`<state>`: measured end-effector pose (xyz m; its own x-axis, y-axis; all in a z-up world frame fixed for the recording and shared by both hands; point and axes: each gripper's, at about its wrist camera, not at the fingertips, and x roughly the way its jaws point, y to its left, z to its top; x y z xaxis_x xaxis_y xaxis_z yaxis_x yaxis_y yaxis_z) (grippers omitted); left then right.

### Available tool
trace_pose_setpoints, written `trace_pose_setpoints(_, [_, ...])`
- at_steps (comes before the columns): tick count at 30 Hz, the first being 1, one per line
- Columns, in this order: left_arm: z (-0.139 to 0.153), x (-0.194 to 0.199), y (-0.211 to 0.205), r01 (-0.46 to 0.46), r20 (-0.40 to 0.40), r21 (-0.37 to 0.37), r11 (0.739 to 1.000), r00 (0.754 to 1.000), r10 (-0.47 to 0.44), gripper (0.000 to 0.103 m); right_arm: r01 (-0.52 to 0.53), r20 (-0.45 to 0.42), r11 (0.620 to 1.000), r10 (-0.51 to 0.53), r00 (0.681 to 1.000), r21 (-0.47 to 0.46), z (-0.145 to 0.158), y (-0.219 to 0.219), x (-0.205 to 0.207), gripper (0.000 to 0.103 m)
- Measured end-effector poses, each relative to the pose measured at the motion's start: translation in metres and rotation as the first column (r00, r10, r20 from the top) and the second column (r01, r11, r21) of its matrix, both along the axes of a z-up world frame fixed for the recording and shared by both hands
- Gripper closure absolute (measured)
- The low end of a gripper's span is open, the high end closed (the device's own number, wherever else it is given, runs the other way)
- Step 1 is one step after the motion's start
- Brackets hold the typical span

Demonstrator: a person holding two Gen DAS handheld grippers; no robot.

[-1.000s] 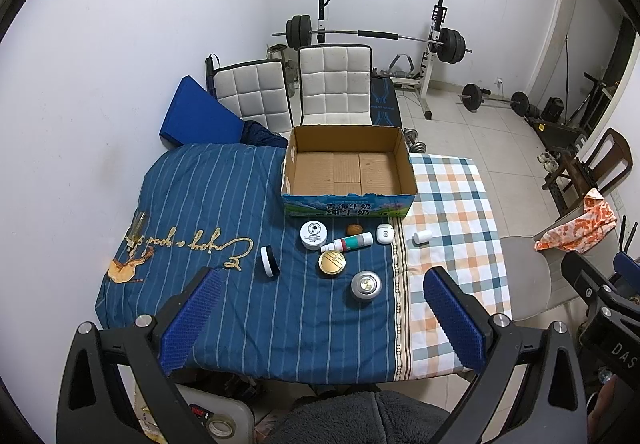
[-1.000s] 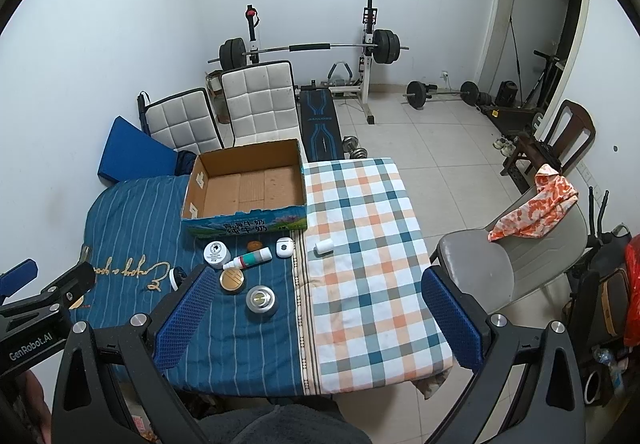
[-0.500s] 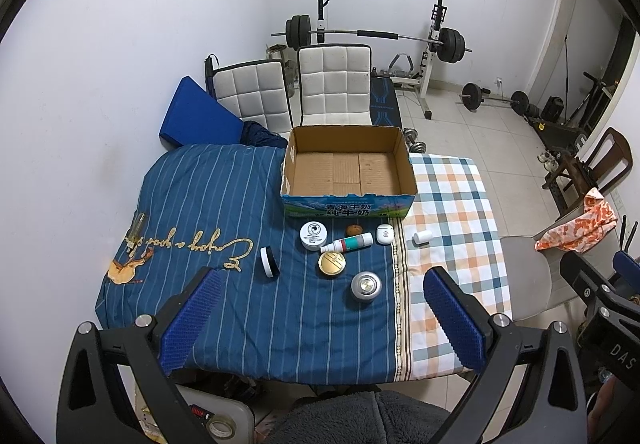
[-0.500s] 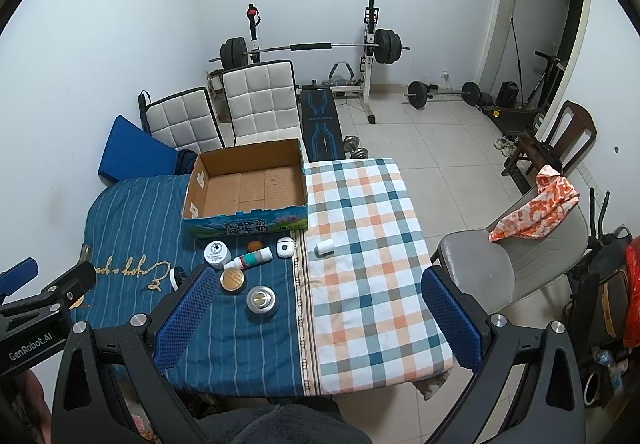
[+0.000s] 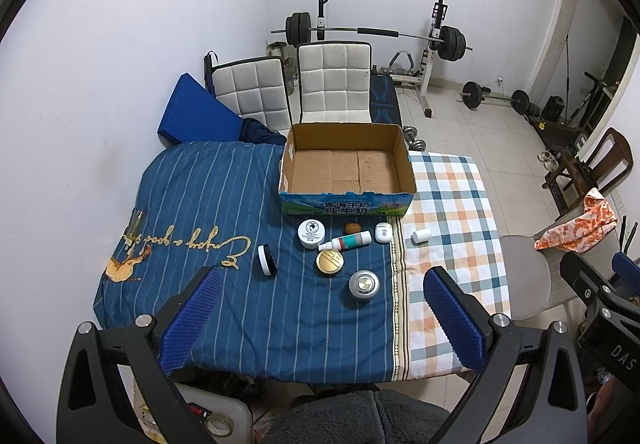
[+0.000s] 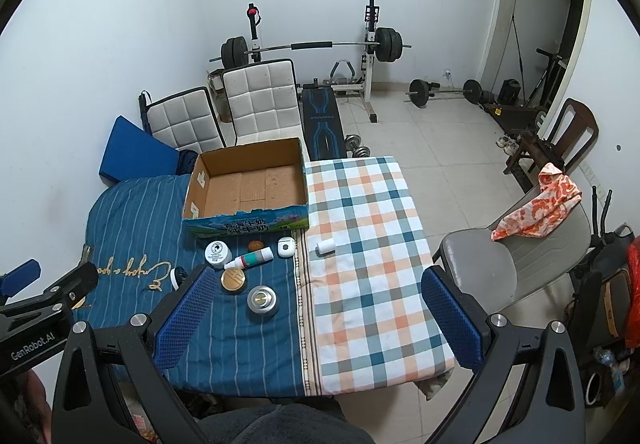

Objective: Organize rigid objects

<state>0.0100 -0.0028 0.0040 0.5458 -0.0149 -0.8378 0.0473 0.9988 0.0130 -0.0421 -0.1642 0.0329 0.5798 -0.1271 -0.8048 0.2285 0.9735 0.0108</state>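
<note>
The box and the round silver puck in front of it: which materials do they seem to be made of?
The box: corrugated cardboard, matte brown inside, with a glossy printed front. The round silver puck: probably brushed metal or metallised plastic; its rim shines grey around a clear centre.

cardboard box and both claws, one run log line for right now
phase: pre-grasp | cardboard box: empty | left claw: open, holding nothing | right claw: open, holding nothing | small items: on cloth in front of box
</note>
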Motion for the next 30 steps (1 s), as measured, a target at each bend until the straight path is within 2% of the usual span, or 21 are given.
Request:
trace_pose_setpoints(8, [-0.013,0.011,-0.004,0.007,-0.006,-0.019,1.0,1.0,-0.007,0.0,-0.001,-0.012,1.0,0.002,1.0,0.021,-0.009,-0.002,0.004,0.0])
trace_pose_setpoints(13, [-0.048,0.037,-0.002,-0.028,-0.016,-0.013,1.0,0.999,0.028,0.0,-0.039,-0.06,0.999,0.041,0.997,0.038,-0.052,-0.005,0.033,0.0])
trace_pose_setpoints(16, [-0.09,0.061,0.004,-0.073,-0.064,0.023,0.997,0.995,0.075,0.0,-0.114,-0.156,0.992,0.122,0.98,0.057,-0.101,0.001,0.061,0.0])
trace_pose_setpoints(19, [-0.146,0.085,0.007,-0.096,-0.129,0.063,0.993,0.986,0.103,0.0,-0.139,-0.256,0.982,0.169,0.952,0.131,-0.166,0.005,0.091,0.0])
trace_pose_setpoints(23, [-0.238,0.118,0.01,-0.087,-0.262,0.162,0.983,0.957,0.128,0.0,-0.149,-0.359,0.968,0.214,0.909,0.199,-0.258,0.02,0.129,0.0])
trace_pose_setpoints(26, [-0.295,0.134,0.023,-0.109,-0.348,0.181,0.977,0.923,0.167,0.0,-0.156,-0.433,0.961,0.244,0.868,0.23,-0.327,0.036,0.157,0.0])
trace_pose_setpoints(30, [-0.344,0.151,0.038,-0.135,-0.403,0.182,0.974,0.893,0.199,0.0,-0.141,-0.517,0.949,0.274,0.811,0.282,-0.404,0.057,0.182,0.003])
